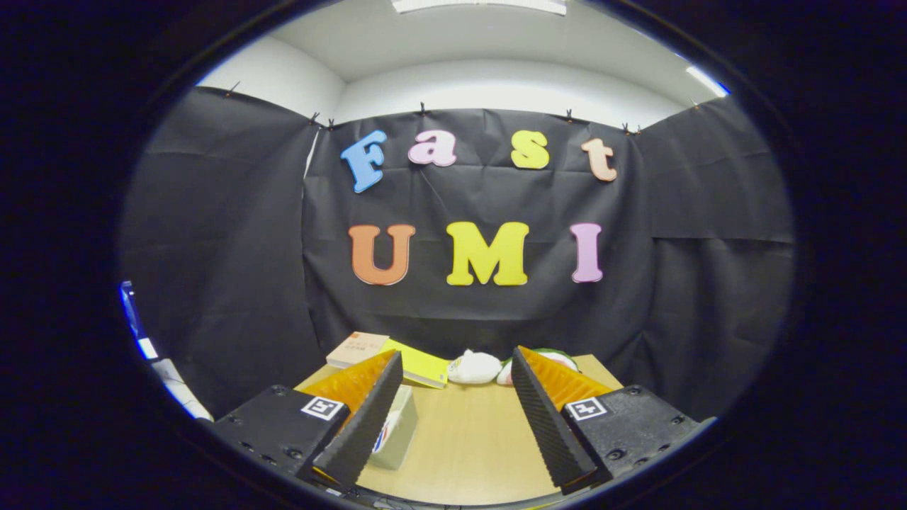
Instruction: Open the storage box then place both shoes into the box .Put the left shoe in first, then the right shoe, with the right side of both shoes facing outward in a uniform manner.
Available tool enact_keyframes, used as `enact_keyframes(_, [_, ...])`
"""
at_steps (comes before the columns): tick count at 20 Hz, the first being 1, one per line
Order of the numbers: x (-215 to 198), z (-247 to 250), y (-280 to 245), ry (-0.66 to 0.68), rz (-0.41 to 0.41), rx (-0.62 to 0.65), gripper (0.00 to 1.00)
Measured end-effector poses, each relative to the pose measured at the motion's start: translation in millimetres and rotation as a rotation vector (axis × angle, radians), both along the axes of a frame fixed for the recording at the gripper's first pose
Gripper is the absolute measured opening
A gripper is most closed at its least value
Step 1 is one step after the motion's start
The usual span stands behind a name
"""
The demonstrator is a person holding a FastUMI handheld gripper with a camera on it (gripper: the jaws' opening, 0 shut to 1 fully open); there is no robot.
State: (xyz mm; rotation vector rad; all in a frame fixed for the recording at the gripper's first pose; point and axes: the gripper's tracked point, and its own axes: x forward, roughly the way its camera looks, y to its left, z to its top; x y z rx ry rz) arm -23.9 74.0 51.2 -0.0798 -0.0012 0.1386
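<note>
My gripper [457, 363] is open and held above the wooden table [475, 439], with nothing between its fingers. Beyond the fingertips, at the table's far edge, lie two small white shoes: one [473, 367] just ahead of the gap, the other [560, 358] partly hidden behind the right finger [549, 418], with a green trim showing. A whitish box [397, 432] stands on the table just behind the left finger [361, 418], mostly hidden by it. I cannot tell whether the box is open.
A tan book [356, 349] and a yellow booklet [419, 366] lie at the table's far left, next to the shoes. Black cloth walls close the booth behind and on both sides. Bare tabletop lies between the fingers.
</note>
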Motion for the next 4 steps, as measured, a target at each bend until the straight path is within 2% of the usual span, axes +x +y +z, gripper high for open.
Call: enact_keyframes(4, [0.4,1.6,-19.0,0.011,-0.017,0.021,0.98])
